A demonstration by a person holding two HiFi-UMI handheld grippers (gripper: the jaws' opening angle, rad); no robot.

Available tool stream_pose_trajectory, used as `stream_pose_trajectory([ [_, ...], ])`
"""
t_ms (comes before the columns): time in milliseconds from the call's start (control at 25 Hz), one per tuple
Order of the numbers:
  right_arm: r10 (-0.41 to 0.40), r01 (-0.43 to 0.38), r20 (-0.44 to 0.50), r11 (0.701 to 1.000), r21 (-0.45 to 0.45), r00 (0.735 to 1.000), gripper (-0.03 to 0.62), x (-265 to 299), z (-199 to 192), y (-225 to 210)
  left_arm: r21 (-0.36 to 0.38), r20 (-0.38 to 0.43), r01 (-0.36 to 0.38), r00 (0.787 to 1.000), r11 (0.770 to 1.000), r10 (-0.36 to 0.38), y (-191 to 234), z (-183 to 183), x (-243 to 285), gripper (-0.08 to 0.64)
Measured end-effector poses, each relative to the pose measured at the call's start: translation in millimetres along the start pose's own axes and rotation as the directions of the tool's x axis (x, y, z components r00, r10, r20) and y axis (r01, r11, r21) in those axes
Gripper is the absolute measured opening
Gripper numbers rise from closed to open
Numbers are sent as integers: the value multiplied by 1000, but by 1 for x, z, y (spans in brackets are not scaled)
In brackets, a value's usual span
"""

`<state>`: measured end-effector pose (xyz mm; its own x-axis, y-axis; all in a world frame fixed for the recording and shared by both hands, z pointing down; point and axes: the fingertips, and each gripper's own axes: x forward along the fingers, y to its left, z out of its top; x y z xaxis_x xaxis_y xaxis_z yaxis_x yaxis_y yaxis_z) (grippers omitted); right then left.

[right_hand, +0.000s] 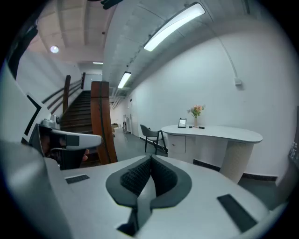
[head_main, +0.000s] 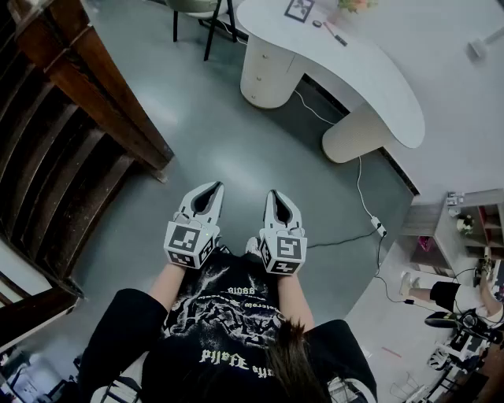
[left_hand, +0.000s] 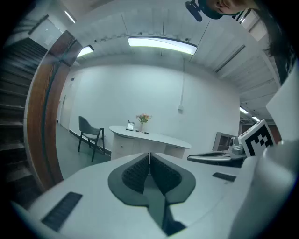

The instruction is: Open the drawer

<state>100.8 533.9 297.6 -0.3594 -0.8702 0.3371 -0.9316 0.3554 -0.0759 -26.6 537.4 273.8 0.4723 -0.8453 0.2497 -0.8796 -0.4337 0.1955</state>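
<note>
The white curved desk [head_main: 370, 71] stands far ahead across the grey floor. Its drawers are in the rounded pedestal [head_main: 266, 72] at its left end, also seen as the pedestal [left_hand: 122, 145] in the left gripper view and the pedestal [right_hand: 178, 143] in the right gripper view. The drawer fronts look closed. My left gripper [head_main: 208, 190] and right gripper [head_main: 277, 197] are held side by side in front of my chest, well short of the desk. The left gripper [left_hand: 149, 156] has its pads together with nothing between them. The right gripper [right_hand: 151, 159] is likewise shut and empty.
A dark wooden staircase [head_main: 71, 142] with a heavy rail fills the left. A chair [head_main: 197, 16] stands beyond the desk's left end. A cable and power strip [head_main: 378, 228] lie on the floor at right. Another person's legs [head_main: 441, 295] and a shelf [head_main: 472, 224] are at far right.
</note>
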Motion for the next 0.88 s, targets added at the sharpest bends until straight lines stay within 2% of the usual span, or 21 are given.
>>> stream_pose_trajectory([
  [200,-3,3,4,1000,-11,1000,26,10,5,22,-3,16,0,1000,1000,0,25,6,-9,29],
  [360,-60,60,56,998,9,997,26,15,17,28,17,32,12,999,1000,-13,47,13,-15,29],
  [520,-75,74,73,997,20,994,26,16,23,38,40,44,3,999,999,-5,67,19,-25,29],
  [640,-100,95,97,994,56,990,26,15,26,35,46,56,9,998,999,-12,74,24,-26,29],
  [760,-149,145,127,989,33,981,26,13,32,31,49,71,27,997,998,-30,75,30,-28,29],
  [880,-143,141,140,990,27,980,28,17,36,29,50,83,31,996,998,-35,76,35,-23,29],
])
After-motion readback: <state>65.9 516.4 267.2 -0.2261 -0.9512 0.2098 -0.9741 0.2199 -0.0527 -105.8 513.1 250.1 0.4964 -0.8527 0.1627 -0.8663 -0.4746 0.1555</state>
